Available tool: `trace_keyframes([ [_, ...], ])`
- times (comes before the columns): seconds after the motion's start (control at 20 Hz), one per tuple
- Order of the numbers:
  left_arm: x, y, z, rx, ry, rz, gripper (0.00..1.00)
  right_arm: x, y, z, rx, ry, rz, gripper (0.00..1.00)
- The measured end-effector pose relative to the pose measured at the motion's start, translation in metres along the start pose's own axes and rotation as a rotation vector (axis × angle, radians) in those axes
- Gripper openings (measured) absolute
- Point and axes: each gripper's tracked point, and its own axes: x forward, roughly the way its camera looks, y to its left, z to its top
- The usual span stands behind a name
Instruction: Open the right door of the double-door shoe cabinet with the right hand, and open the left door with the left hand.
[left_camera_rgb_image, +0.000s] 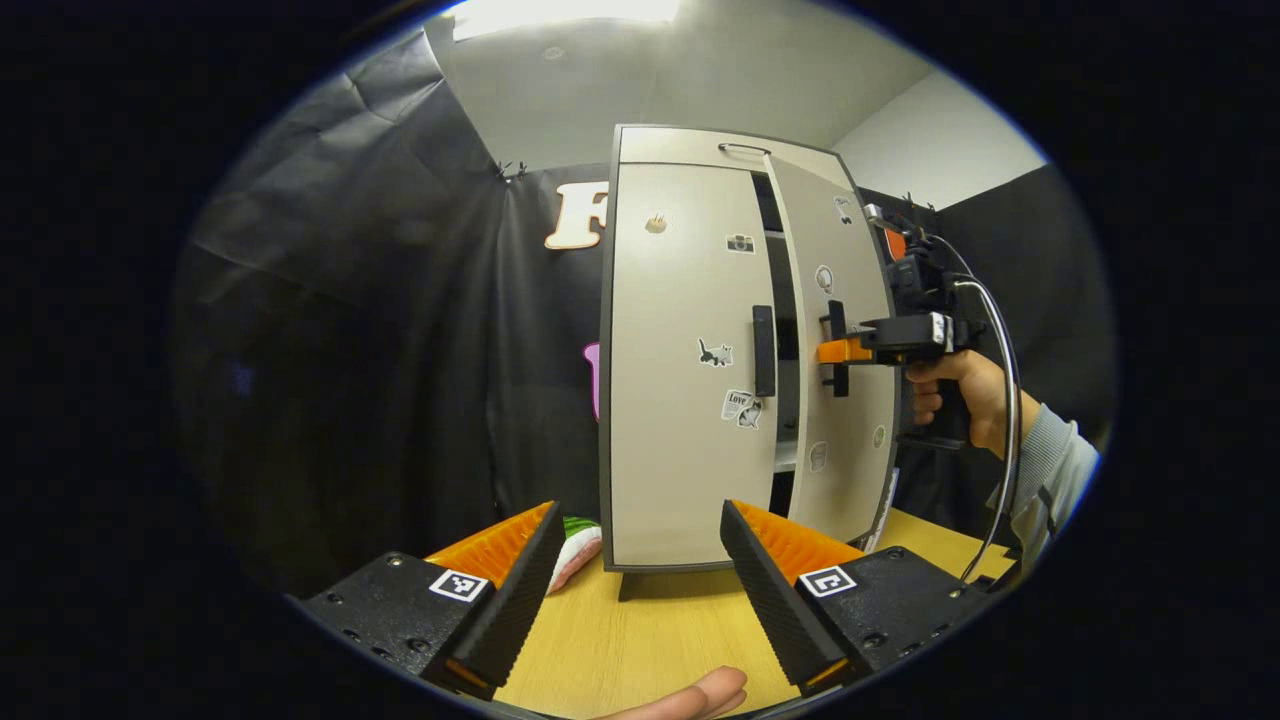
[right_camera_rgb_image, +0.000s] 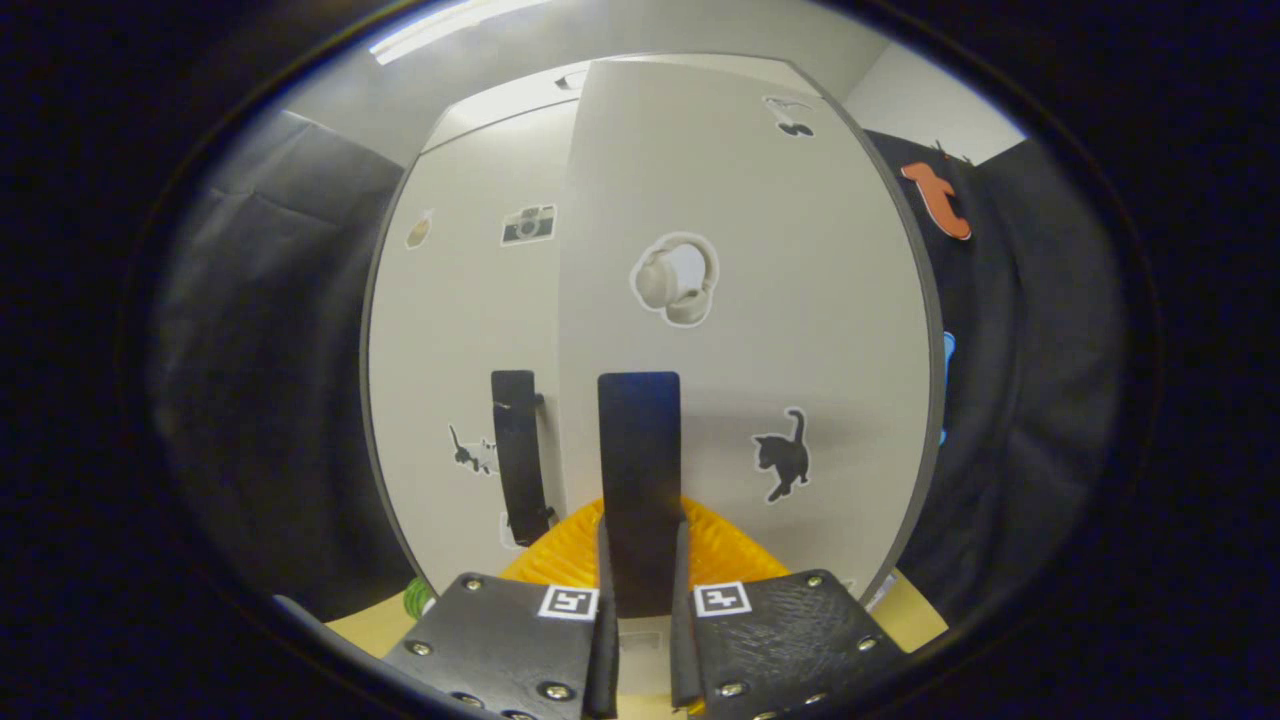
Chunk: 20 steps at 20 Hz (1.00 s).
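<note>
A beige double-door shoe cabinet (left_camera_rgb_image: 680, 300) stands on a wooden table (left_camera_rgb_image: 650, 640). Its right door (left_camera_rgb_image: 835, 260) is swung partly open; its left door (left_camera_rgb_image: 670, 400) is closed, with a black bar handle (left_camera_rgb_image: 764, 350). In the left gripper view my right gripper (left_camera_rgb_image: 835, 351) is shut on the right door's black handle (left_camera_rgb_image: 836, 330), held by a hand (left_camera_rgb_image: 965, 395). In the right gripper view that handle (right_camera_rgb_image: 640, 480) stands clamped between my right gripper's (right_camera_rgb_image: 640, 600) fingers (right_camera_rgb_image: 605, 640). My left gripper (left_camera_rgb_image: 640, 570) is open, short of the cabinet, in front of the left door.
Stickers dot both doors. A pink and green item (left_camera_rgb_image: 575, 550) lies on the table left of the cabinet's base. A fingertip (left_camera_rgb_image: 700, 692) shows at the bottom edge. A cable (left_camera_rgb_image: 1000, 400) loops from the right gripper.
</note>
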Motion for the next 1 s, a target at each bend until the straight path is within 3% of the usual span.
trace_keyframes([
  [0.1, -0.003, -0.005, 0.000, -0.015, 0.015, -0.005, 0.97, -0.015, -0.004, 0.002, 0.035, -0.003, 0.037, 0.21],
  [0.55, -0.008, -0.008, 0.002, -0.006, 0.030, 0.006, 0.98, -0.052, -0.023, 0.005, 0.057, 0.019, 0.071, 0.20],
  [1.0, -0.009, -0.018, -0.001, -0.007, 0.040, -0.025, 0.98, -0.103, -0.064, 0.009, -0.012, 0.020, 0.019, 0.20],
])
